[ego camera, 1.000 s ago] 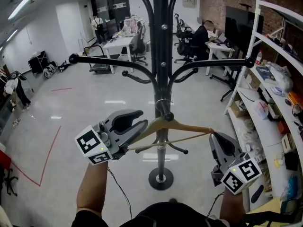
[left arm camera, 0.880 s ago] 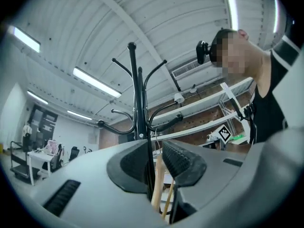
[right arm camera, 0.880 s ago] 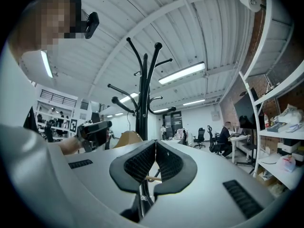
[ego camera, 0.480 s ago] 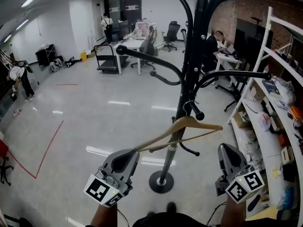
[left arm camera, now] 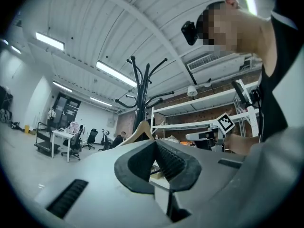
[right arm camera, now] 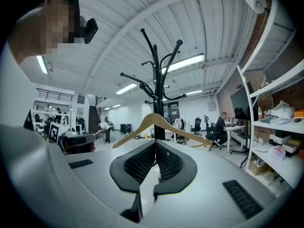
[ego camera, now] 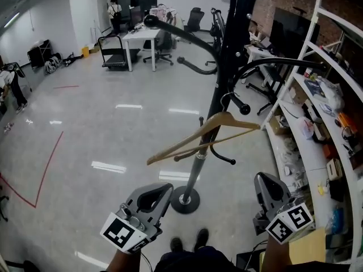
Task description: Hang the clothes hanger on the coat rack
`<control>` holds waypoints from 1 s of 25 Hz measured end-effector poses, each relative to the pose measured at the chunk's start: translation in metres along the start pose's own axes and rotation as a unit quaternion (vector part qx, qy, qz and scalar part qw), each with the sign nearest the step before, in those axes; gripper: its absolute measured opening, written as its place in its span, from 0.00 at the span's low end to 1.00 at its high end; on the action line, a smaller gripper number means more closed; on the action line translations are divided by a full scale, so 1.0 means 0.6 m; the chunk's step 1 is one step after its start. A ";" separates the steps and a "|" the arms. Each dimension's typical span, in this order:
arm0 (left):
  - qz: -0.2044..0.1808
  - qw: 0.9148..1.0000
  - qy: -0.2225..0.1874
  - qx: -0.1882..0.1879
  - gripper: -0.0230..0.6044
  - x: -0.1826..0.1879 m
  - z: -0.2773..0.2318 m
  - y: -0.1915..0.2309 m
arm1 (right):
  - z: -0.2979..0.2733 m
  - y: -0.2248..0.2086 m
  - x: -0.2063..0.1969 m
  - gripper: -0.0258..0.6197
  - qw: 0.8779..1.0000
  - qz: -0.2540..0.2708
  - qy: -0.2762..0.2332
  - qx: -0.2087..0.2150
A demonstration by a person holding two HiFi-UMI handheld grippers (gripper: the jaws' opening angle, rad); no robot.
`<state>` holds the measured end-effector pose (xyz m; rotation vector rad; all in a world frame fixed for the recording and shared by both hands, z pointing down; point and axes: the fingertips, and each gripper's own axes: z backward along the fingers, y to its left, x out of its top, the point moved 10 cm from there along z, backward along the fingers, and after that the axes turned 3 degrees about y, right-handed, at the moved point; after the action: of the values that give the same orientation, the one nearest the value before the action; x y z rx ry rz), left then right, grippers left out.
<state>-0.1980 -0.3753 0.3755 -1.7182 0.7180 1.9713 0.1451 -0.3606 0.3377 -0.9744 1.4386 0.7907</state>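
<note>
The wooden clothes hanger (ego camera: 210, 135) hangs by its wire hook from a low peg of the black coat rack (ego camera: 220, 89), tilted with its left end lower. My left gripper (ego camera: 159, 192) is below and in front of it, shut on nothing, well clear of the hanger's left tip. My right gripper (ego camera: 264, 180) is at the lower right, also shut and empty. In the left gripper view the shut left gripper (left arm camera: 155, 144) points toward the hanger (left arm camera: 137, 129) and rack (left arm camera: 140, 94). In the right gripper view the hanger (right arm camera: 156, 122) shows just beyond the shut right gripper (right arm camera: 155, 144).
The rack's round base (ego camera: 184, 200) stands on the glossy floor just ahead of my feet (ego camera: 190, 243). A white shelving unit (ego camera: 334, 123) full of items lines the right side. Desks, office chairs and a cart (ego camera: 139, 38) stand at the back, and a red tape line (ego camera: 45, 169) is at the left.
The left gripper has let go of the hanger's left arm, shut, and dropped back toward me. The right gripper has also drawn back. The hanger now hangs free on the peg.
</note>
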 end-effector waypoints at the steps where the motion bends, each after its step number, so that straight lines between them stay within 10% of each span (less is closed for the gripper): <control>1: -0.001 1.000 0.002 -0.008 0.03 -0.004 0.003 -0.007 | 0.008 0.003 -0.002 0.05 1.000 0.000 -0.001 0.000; 25: 0.026 0.992 0.078 0.090 0.03 -0.044 0.109 -0.364 | 0.306 0.017 -0.097 0.05 0.996 -0.012 0.005 0.094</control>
<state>-0.1082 -0.1643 0.3855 -1.7734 0.9743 1.7584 0.2136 -0.1843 0.3759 -0.8507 1.4784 0.6225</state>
